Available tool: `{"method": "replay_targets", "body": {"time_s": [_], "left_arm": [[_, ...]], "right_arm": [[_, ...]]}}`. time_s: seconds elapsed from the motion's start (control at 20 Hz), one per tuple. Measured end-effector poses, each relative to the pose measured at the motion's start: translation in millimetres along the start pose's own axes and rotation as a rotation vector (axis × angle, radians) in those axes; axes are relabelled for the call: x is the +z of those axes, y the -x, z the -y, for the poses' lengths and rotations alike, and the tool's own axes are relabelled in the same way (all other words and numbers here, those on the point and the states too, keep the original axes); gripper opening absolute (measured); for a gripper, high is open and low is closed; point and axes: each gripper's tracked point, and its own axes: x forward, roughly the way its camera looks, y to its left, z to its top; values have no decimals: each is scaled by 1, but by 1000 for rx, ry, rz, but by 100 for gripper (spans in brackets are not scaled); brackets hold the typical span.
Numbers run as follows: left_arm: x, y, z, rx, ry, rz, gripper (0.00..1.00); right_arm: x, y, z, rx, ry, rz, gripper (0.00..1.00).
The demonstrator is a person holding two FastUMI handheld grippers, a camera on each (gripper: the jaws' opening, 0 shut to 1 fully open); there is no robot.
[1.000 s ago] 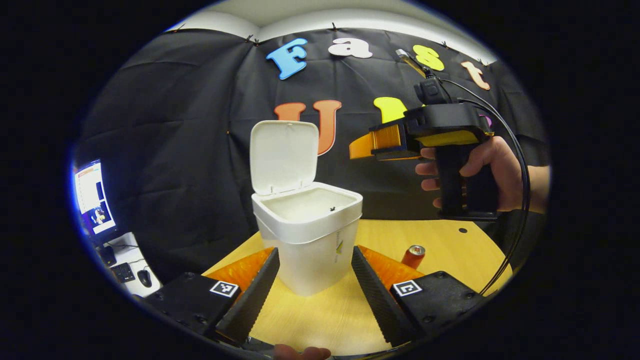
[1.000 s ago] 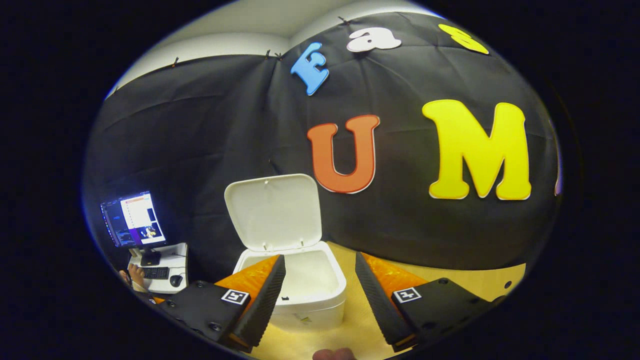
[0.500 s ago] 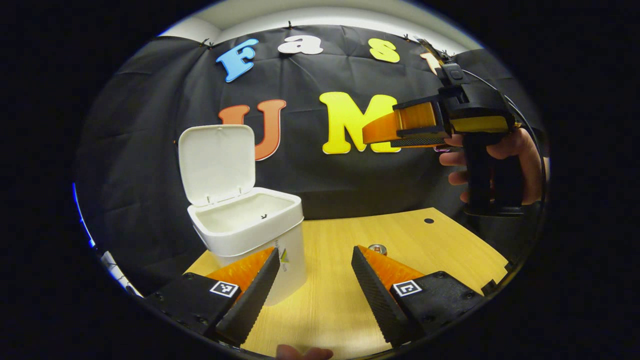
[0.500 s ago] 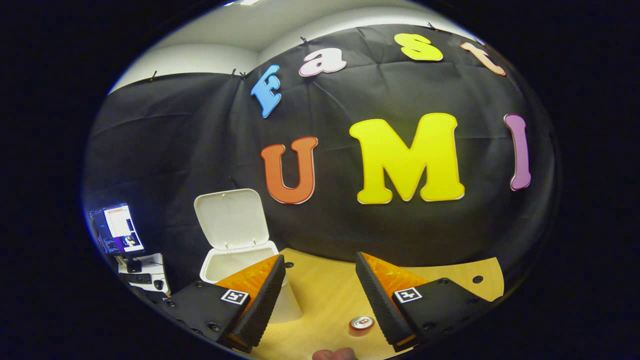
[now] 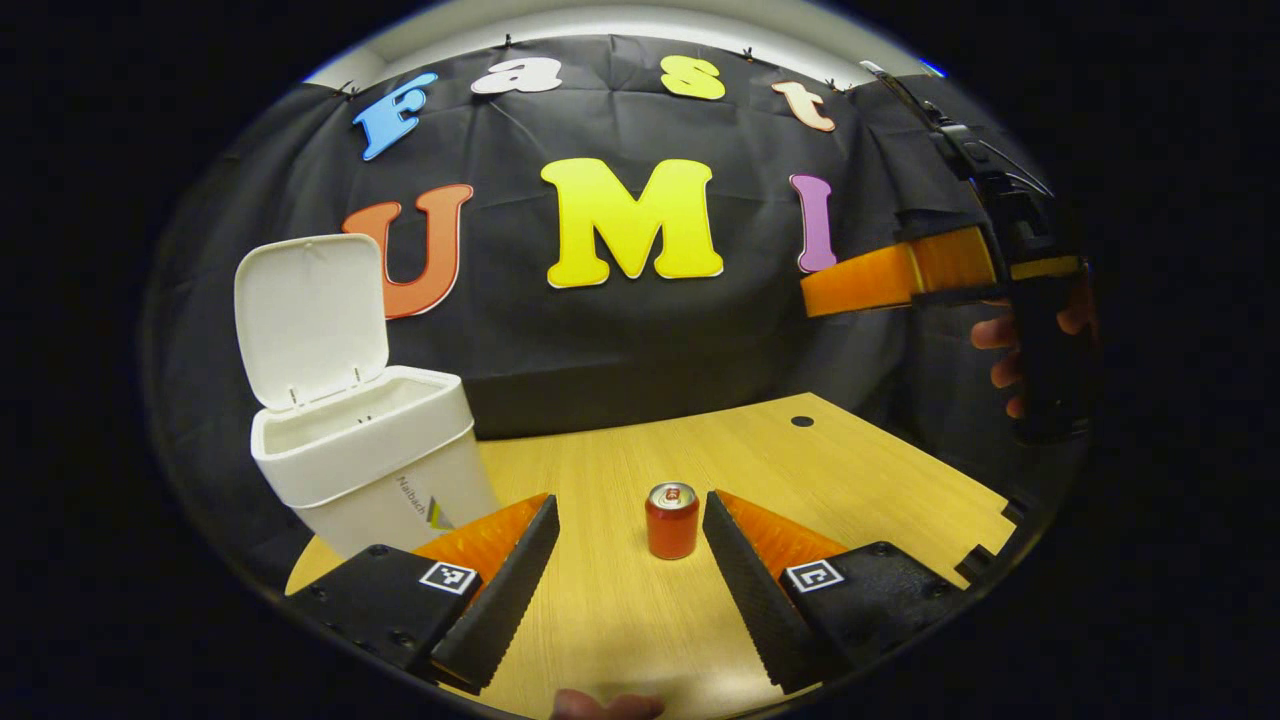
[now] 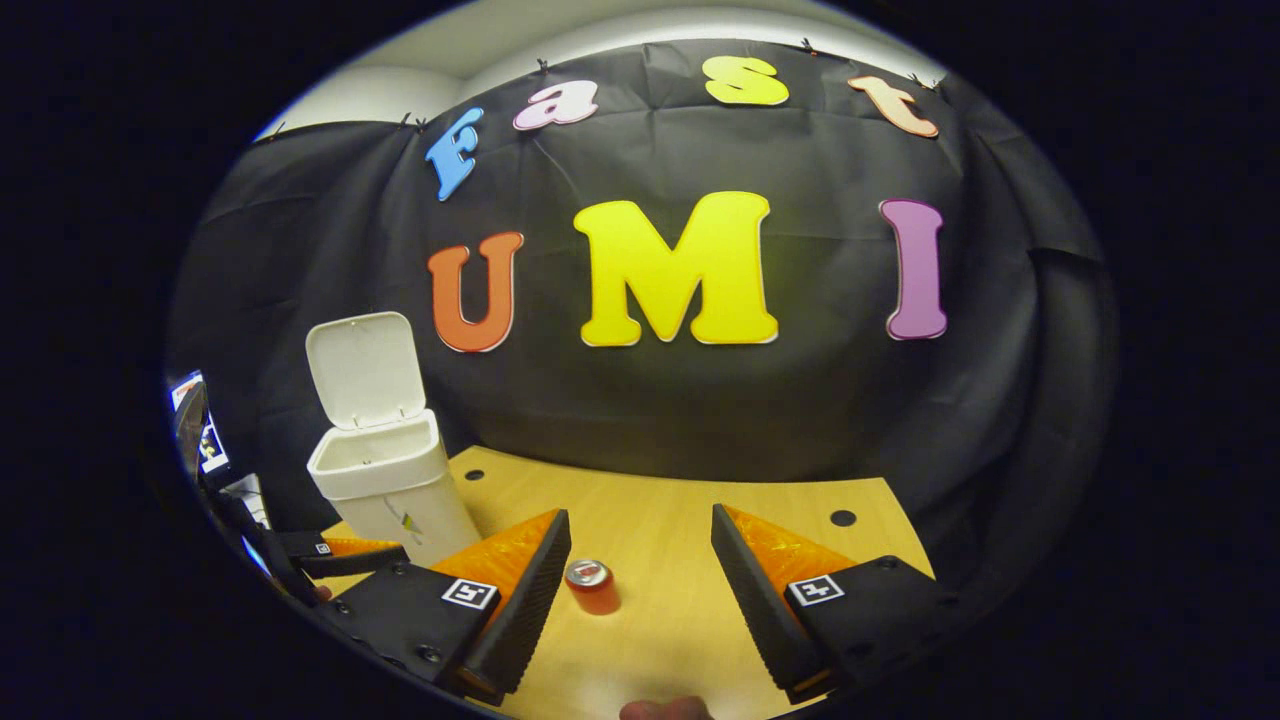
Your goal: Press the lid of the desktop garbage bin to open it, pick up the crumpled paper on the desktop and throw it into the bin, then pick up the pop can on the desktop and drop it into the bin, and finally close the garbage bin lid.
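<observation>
The white garbage bin [image 5: 375,480] stands at the table's left with its lid [image 5: 310,315] flipped up. An orange pop can [image 5: 672,520] stands upright on the wooden table [image 5: 850,470], just ahead of my left gripper [image 5: 629,500], nearer its right finger. That gripper is open and holds nothing. In the left gripper view my right gripper [image 5: 830,295] hangs high at the right in a hand [image 5: 1000,335]. In the right gripper view the right gripper [image 6: 639,514] is open above the table, with the can [image 6: 592,585] near its left finger and the bin [image 6: 385,480] farther left.
Round holes [image 5: 802,421] mark the table near its far edge, which meets the black cloth wall. The table's right edge [image 5: 1000,510] is notched. My left gripper [image 6: 340,555] shows low at the left of the right gripper view, beside a monitor sliver [image 6: 205,440].
Both grippers have swung right, away from the bin, which has slid to the left of each view. The can now lies between the left gripper's fingers. Both stay open.
</observation>
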Motion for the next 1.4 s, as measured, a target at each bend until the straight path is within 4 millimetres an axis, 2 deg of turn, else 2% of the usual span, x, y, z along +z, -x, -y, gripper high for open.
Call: {"method": "replay_targets", "body": {"time_s": [0.25, 0.7, 0.95, 1.1, 1.4], "left_arm": [[-28, -37, 24, -41, -1, -49, 96], [-81, -96, 37, -39, 11, -138, 96], [-108, -124, 35, -28, 48, -188, 96], [-121, -140, 36, -31, 40, -207, 96], [-139, -159, 35, -29, 46, -245, 97]], "right_arm": [[-33, 33, 54, -116, -27, -57, 89], [-87, 76, 116, -272, -34, -154, 89], [-99, 83, 130, -305, -32, -185, 88], [-109, 82, 131, -307, -32, -213, 88], [-107, 73, 130, -304, -45, -230, 89]]}}
